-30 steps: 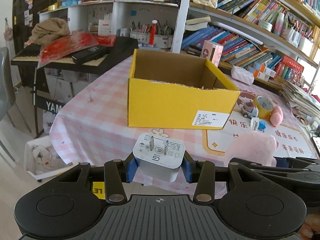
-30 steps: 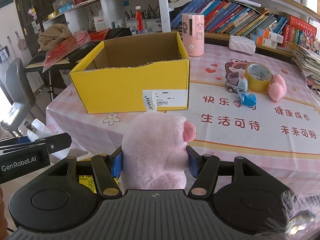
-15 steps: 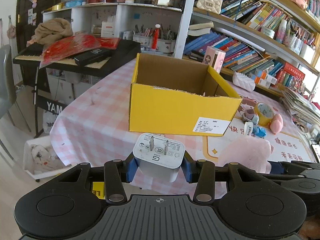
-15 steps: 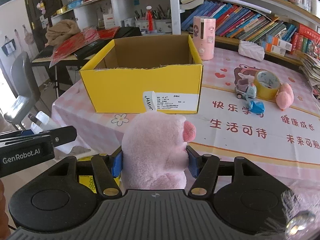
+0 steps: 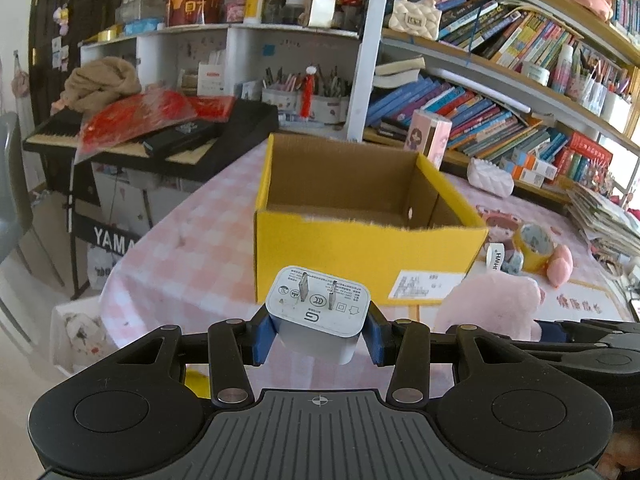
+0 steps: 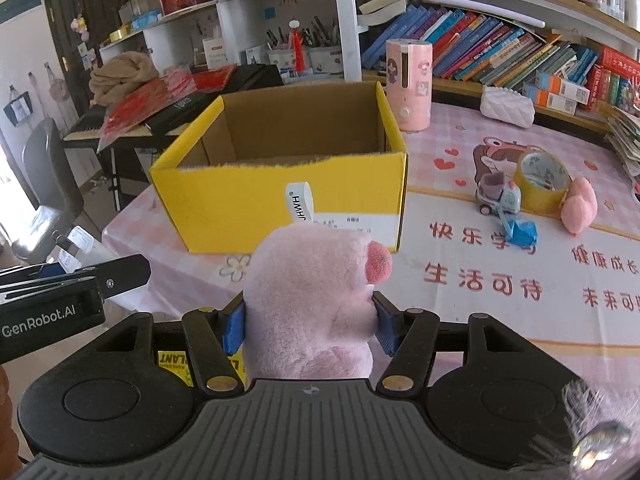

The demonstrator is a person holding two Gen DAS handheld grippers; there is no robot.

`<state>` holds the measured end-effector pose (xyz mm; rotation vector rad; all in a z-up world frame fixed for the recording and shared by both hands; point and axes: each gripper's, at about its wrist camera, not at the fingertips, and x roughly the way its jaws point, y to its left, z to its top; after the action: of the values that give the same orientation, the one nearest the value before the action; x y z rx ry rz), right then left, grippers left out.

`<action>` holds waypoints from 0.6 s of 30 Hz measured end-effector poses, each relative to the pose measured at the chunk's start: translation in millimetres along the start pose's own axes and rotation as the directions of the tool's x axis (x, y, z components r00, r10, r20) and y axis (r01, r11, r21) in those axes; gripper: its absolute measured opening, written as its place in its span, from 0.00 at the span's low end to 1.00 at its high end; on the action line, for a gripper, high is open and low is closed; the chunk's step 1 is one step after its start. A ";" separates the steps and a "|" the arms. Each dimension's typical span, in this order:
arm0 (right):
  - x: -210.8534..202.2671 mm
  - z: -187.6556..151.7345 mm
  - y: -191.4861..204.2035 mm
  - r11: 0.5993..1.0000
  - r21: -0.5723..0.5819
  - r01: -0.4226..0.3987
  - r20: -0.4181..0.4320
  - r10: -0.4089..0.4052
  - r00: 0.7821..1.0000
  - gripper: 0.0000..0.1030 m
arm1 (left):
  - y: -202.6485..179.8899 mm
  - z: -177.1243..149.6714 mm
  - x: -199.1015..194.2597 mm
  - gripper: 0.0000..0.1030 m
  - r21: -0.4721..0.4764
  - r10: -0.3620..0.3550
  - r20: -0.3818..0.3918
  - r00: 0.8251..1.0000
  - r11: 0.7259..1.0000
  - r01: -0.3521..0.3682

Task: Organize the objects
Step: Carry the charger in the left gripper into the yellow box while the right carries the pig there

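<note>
A white plug adapter (image 5: 318,312), prongs up, sits pinched between the blue pads of my left gripper (image 5: 318,330), which is shut on it. My right gripper (image 6: 310,322) is shut on a pink plush pig (image 6: 310,300) with a white tag; the same plush pig (image 5: 490,306) shows at the right of the left wrist view. Both are held above the near table edge, short of the open yellow cardboard box (image 5: 360,236) (image 6: 280,184), which looks empty inside. The left gripper's body (image 6: 52,304) shows at the left of the right wrist view.
On the pink tablecloth (image 6: 500,264) right of the box lie a toy truck (image 6: 498,198), a yellow tape roll (image 6: 540,180), a small pink plush (image 6: 578,206) and a blue clip (image 6: 520,232). A pink canister (image 6: 408,84) stands behind the box. Bookshelves (image 5: 500,92) and a keyboard (image 5: 160,140) lie beyond.
Both grippers have drifted a little up and toward the box with their loads; the box and shelves sit lower and nearer in both views. Both grips are unchanged.
</note>
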<state>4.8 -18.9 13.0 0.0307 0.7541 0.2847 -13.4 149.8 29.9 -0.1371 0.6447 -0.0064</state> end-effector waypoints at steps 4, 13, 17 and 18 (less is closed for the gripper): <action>2.7 17.4 -3.1 1.000 -0.002 -0.011 0.030 0.011 0.999 0.57 | -3.1 15.9 5.9 0.42 0.003 0.001 0.031 1.000 1.000 -0.001; 23.3 80.4 -12.0 0.999 -0.040 -0.032 0.142 0.037 0.989 0.57 | -5.0 56.8 41.5 0.42 -0.028 0.017 0.058 0.998 0.999 -0.015; 44.4 105.5 -18.5 0.998 -0.061 -0.035 0.167 0.045 0.985 0.57 | -8.7 72.0 61.9 0.42 -0.035 0.035 0.065 0.997 0.999 -0.033; 50.8 110.4 -19.7 0.997 -0.067 -0.036 0.168 0.047 0.985 0.57 | -9.8 75.5 67.8 0.42 -0.035 0.041 0.065 0.997 0.999 -0.039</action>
<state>119.7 -16.1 57.0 0.0108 0.5752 0.3415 86.5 146.2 50.3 -0.1567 0.5824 0.0476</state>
